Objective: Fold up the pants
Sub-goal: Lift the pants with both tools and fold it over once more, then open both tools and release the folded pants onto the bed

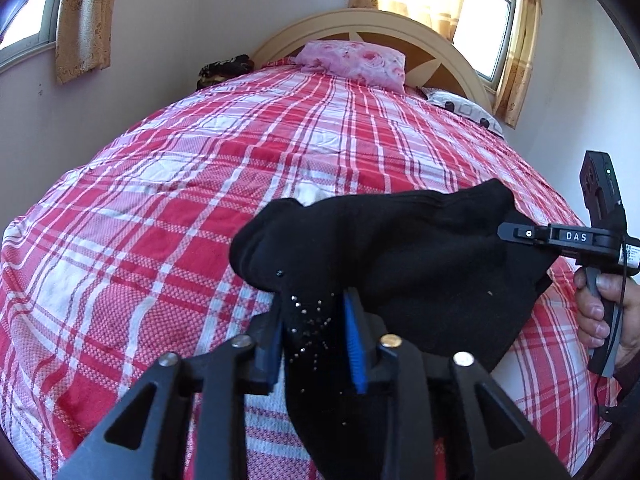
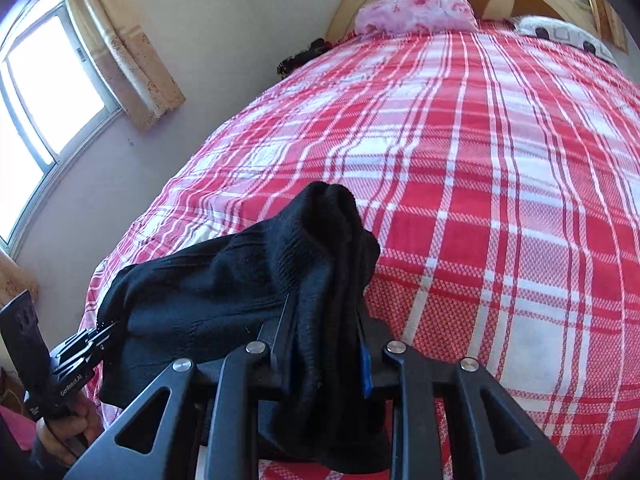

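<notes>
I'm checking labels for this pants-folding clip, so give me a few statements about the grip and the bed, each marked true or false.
1. The left gripper is shut on the black pants. True.
2. The right gripper is open and away from the cloth. False: it is shut on the black pants too.
3. The pants lie flat and spread across the bedspread. False: they are bunched between the two grippers.
4. A pink pillow sits by the headboard. True.
5. The bedspread is plain blue. False: it is red and white plaid.
</notes>
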Tool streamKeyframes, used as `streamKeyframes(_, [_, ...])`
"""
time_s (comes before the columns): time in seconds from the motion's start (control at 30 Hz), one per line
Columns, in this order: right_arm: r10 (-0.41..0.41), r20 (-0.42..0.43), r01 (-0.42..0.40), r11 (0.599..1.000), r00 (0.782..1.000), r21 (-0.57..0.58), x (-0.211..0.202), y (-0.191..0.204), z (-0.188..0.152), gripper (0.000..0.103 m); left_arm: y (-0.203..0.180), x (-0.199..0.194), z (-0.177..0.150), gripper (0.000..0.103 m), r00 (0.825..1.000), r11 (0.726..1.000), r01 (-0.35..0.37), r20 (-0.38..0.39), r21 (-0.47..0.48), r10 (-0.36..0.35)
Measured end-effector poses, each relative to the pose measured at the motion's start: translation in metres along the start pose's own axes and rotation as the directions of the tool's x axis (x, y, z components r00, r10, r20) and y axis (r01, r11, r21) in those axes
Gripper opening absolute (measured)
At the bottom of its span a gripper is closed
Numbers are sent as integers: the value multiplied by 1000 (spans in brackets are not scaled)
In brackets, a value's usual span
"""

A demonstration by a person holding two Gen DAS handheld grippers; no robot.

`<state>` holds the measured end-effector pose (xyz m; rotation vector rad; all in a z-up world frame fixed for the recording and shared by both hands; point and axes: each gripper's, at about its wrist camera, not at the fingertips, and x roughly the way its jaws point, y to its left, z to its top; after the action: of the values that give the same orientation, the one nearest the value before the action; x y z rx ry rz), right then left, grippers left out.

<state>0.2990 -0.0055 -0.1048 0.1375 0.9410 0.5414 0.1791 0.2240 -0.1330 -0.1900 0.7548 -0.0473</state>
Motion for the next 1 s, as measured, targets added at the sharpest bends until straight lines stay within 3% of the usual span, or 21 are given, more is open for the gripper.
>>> streamKeyframes(0.07, [1,-10,-1,1000,1000,11,3,-3,0,30,0,2,0,52,1000,1000,-22,-6,4,22])
streamKeyframes(0.27, [-42,-27,42,999,999,20,7,-9,0,47,4,3,1,79,998,998,-67,-14,-12,67])
streamKeyframes(0.37, [-88,-12,88,996,996,17,1,-11,-1,59,5,-1,-1,84,997,997,-77,-21,-10,77])
streamKeyframes(0.47, [-118,5,118,993,993,25,-7,-15,-1,63,5,-5,-3,92,995,996,-92,-24,-8,92])
streamKeyframes(0.6, [-180,34,180,984,983,13,-24,-14,-6,65,3,-16,-7,94,995,995,-101,-24,-10,101])
streamKeyframes(0.83, [-214,132,216,976,968,-2,-79,6,-37,65,-19,-73,-22,99,990,993,-115,83,20,113])
streamKeyframes(1.0, [-217,242,230,973,946,-26,-129,37,-73,67,-38,-115,-30,103,980,992,-117,167,42,108])
